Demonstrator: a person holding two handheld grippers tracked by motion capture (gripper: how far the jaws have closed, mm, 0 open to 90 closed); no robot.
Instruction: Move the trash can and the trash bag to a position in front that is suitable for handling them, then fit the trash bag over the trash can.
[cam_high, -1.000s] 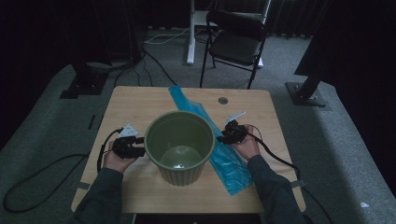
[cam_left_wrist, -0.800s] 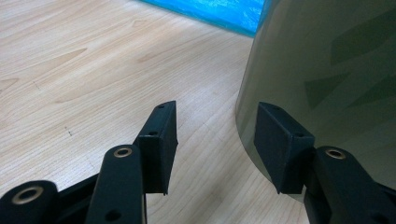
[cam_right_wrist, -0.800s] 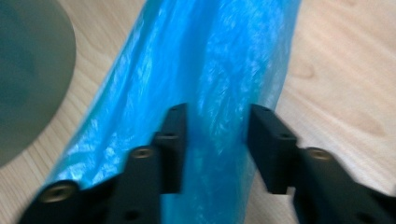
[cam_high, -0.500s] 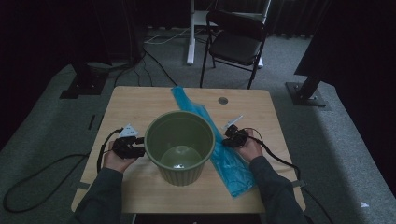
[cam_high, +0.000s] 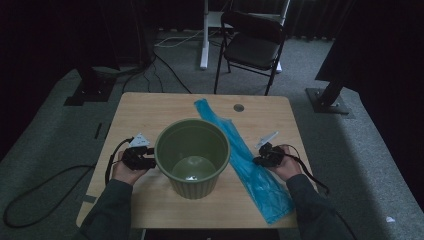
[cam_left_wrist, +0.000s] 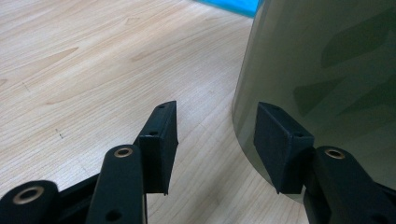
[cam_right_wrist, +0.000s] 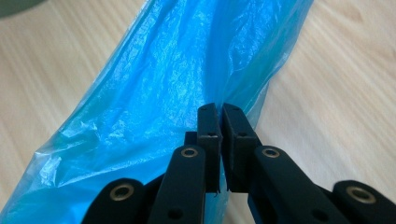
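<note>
Now we see right claw (cam_right_wrist: 220, 116) having just closed, pinching the blue bag (cam_right_wrist: 177, 88) edge on the surface (cam_high: 150, 107) right of the green bucket (cam_high: 192, 155); left claw (cam_left_wrist: 215, 140) wide, one jaw against the bucket wall

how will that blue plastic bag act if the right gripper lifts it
The blue plastic bag looks thin and crinkled, so it will probably drape limply and weigh little. The right hand-held gripper pinches only one edge, so the glossy film might slip or stretch.
</note>
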